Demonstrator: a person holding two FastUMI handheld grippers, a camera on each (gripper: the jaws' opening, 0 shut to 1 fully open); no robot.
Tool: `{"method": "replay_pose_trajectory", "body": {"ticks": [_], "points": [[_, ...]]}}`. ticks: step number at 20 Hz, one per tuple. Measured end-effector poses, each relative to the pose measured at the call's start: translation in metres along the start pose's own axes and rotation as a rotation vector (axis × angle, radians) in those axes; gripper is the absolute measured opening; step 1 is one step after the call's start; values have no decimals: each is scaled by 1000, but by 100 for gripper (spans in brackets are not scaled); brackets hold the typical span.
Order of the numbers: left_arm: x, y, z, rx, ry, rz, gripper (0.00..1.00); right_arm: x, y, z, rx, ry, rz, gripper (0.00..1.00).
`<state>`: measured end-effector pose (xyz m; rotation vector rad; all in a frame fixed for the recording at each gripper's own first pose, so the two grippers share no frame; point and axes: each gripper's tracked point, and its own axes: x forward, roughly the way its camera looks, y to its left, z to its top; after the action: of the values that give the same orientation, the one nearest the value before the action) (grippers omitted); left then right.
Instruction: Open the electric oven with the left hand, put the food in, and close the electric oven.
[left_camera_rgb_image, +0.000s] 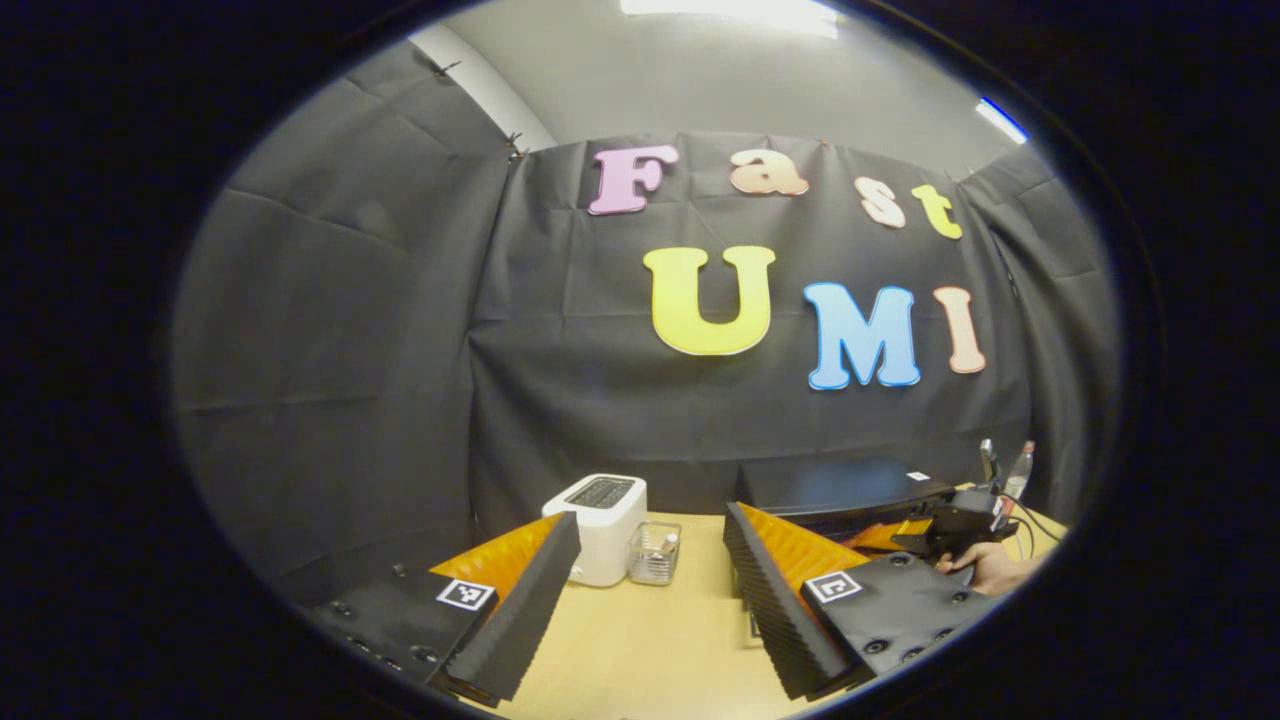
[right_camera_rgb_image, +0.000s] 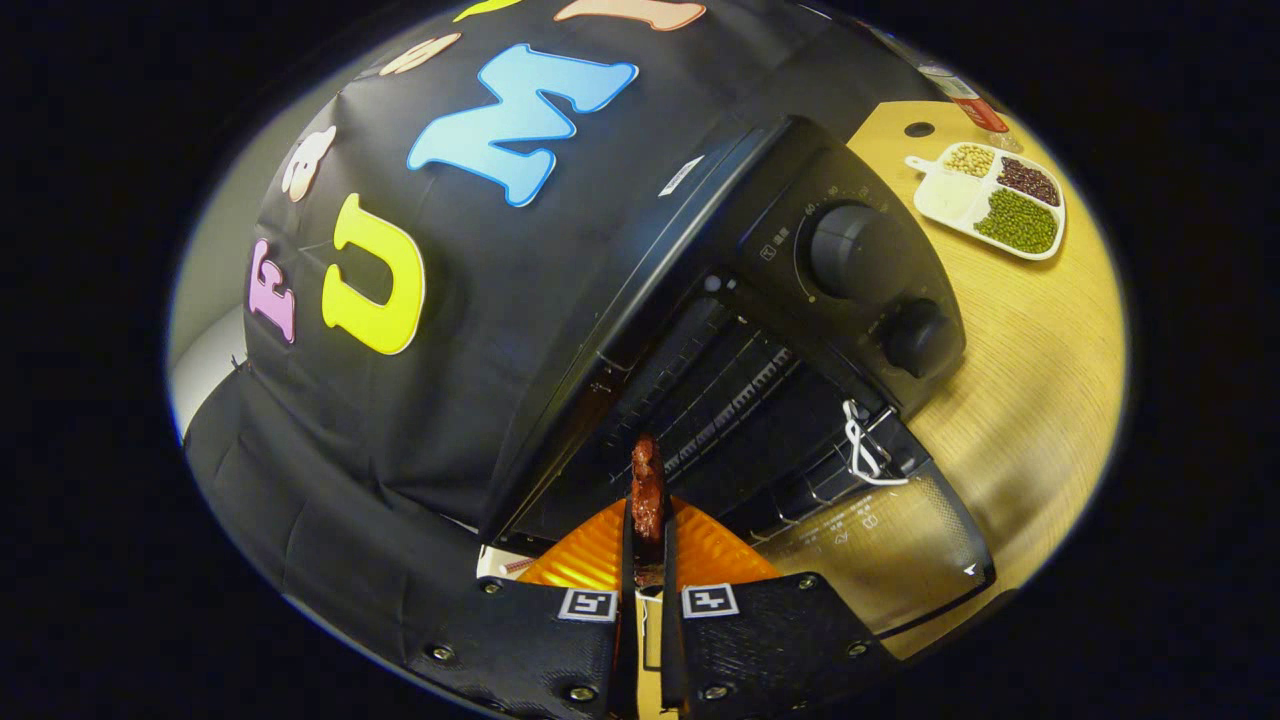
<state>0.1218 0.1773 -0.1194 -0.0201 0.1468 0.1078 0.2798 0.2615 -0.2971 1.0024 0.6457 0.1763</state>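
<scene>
While pinching the food (right_camera_rgb_image: 647, 488) between pressed fingers, right gripper (right_camera_rgb_image: 646, 540) at open electric oven (right_camera_rgb_image: 760, 330), door down. Left gripper (left_camera_rgb_image: 650, 560) spread wide above table (left_camera_rgb_image: 640, 640), near toaster (left_camera_rgb_image: 600, 520).

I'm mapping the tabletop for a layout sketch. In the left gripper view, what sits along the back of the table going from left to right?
White toaster → small clear container → black electric oven → right gripper with the hand holding it → clear bottle.
</scene>
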Motion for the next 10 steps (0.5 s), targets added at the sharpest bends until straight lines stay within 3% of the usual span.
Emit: {"method": "replay_pose_trajectory", "body": {"ticks": [4,5,6,10], "points": [[0,9,-5,14,11,19,100,14,-4,7,8,-33,-5,9],[1,10,-7,11,15,23,90,16,-5,9,6,-38,-5,10],[2,11,-8,5,17,25,90,18,-6,9,6,-46,-9,9],[1,6,-11,12,22,17,91,19,-21,17,-49,-80,-98,16]]}}
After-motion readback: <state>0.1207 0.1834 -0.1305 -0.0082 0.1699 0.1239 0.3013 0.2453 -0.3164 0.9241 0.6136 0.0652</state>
